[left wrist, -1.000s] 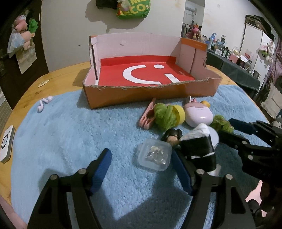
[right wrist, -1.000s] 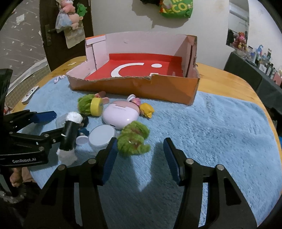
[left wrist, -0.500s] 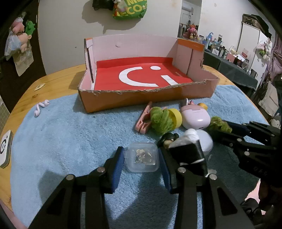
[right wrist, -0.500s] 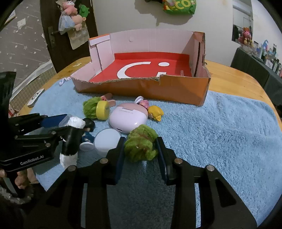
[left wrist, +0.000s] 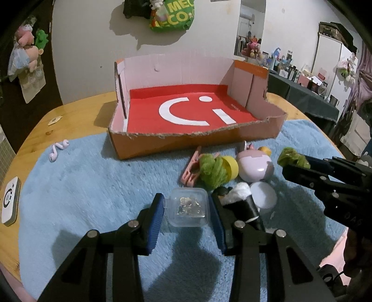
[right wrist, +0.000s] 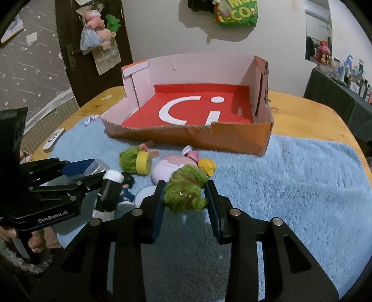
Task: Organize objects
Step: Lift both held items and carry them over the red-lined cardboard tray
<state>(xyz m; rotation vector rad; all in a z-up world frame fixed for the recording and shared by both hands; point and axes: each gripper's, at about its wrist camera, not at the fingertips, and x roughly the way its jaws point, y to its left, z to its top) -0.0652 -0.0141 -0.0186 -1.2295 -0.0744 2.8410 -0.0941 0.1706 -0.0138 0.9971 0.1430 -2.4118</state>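
Blue rug [left wrist: 93, 185] covers our counter [left wrist: 76, 116]; box [left wrist: 195, 137] holds nothing; left tongs [left wrist: 187, 212] pinch case [left wrist: 187, 206], right tongs [right wrist: 184, 197] pinch moss [right wrist: 184, 189] before it.

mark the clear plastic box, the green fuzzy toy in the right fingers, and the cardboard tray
clear square plastic box [left wrist: 187, 206], left wrist view, lid centre
green fuzzy plush toy [right wrist: 184, 189], right wrist view, body middle
orange cardboard tray [right wrist: 232, 139], right wrist view, front wall

place: lived-in home room | evidence: plush toys [right wrist: 96, 30] on door left of snack bag [right wrist: 237, 14]; cluttered shelf [left wrist: 300, 74] right of it
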